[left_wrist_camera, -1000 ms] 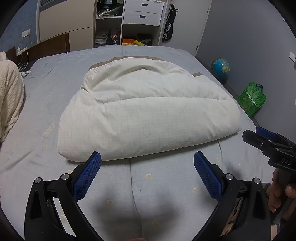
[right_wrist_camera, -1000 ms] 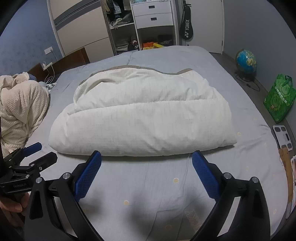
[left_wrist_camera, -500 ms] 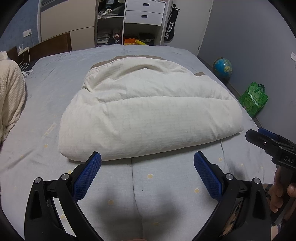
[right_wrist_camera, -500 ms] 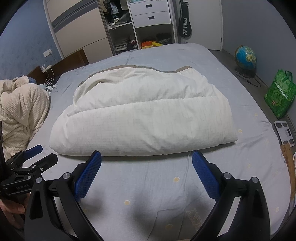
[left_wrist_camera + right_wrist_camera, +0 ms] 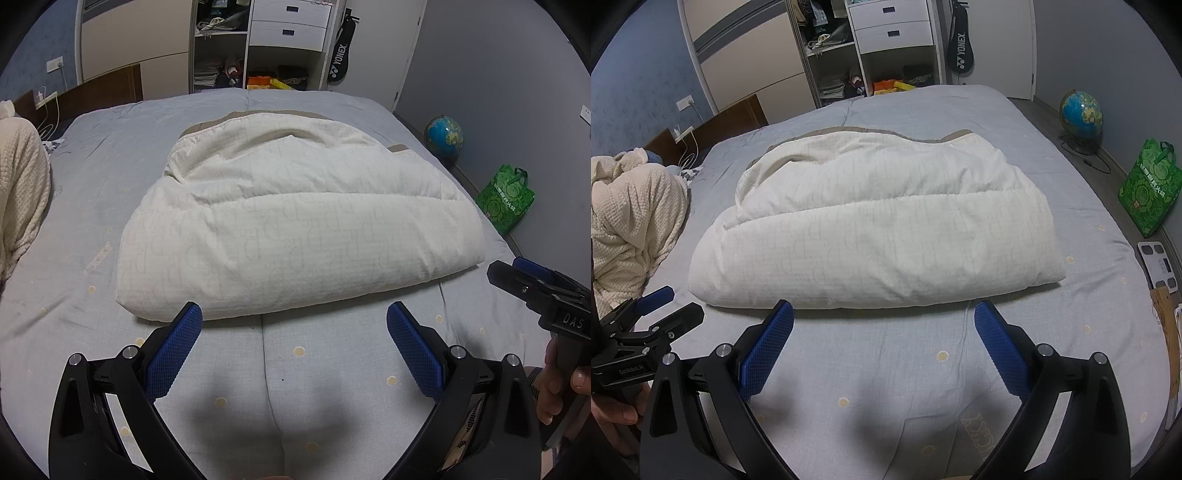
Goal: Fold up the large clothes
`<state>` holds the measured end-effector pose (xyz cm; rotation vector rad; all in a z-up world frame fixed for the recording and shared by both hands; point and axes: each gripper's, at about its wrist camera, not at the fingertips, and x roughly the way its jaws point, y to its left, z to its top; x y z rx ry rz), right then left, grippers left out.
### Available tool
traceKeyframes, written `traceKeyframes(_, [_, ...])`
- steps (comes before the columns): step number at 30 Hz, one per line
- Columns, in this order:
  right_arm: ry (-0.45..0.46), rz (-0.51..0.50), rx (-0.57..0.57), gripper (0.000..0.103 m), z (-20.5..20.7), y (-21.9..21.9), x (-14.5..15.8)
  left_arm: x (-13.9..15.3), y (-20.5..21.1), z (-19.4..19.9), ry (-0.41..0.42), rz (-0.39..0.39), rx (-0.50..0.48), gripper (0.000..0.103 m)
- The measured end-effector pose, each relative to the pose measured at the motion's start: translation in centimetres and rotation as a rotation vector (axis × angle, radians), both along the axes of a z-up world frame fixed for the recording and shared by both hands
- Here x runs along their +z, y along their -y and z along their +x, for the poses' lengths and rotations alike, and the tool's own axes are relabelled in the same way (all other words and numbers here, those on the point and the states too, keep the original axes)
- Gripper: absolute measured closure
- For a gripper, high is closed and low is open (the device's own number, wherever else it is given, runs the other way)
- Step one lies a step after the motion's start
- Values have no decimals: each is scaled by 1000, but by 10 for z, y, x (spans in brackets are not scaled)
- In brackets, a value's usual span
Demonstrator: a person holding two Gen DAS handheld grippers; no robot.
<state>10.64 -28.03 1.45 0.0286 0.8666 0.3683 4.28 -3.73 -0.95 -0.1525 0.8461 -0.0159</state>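
Observation:
A cream quilted duvet (image 5: 295,221) lies folded into a thick bundle in the middle of the grey bed (image 5: 110,155); it also shows in the right wrist view (image 5: 879,236). My left gripper (image 5: 294,314) is open and empty, hovering just before the duvet's near edge. My right gripper (image 5: 884,312) is open and empty, also just short of the near edge. Each gripper shows in the other's view: the right one at the right (image 5: 517,277), the left one at the left (image 5: 665,306).
A cream knitted blanket (image 5: 631,221) is heaped at the bed's left side. On the floor to the right stand a globe (image 5: 1081,110), a green bag (image 5: 1148,188) and a white scale (image 5: 1158,266). Wardrobe shelves (image 5: 258,44) stand beyond the bed.
Both grippers have drifted slightly, with the view of the duvet shifting a little. The jaws stay open and the duvet has not moved.

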Motion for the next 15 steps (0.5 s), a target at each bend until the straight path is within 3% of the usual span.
traceKeyframes(15, [-1, -2, 1, 9, 0, 0, -1, 0, 0, -1, -1, -2, -3, 7])
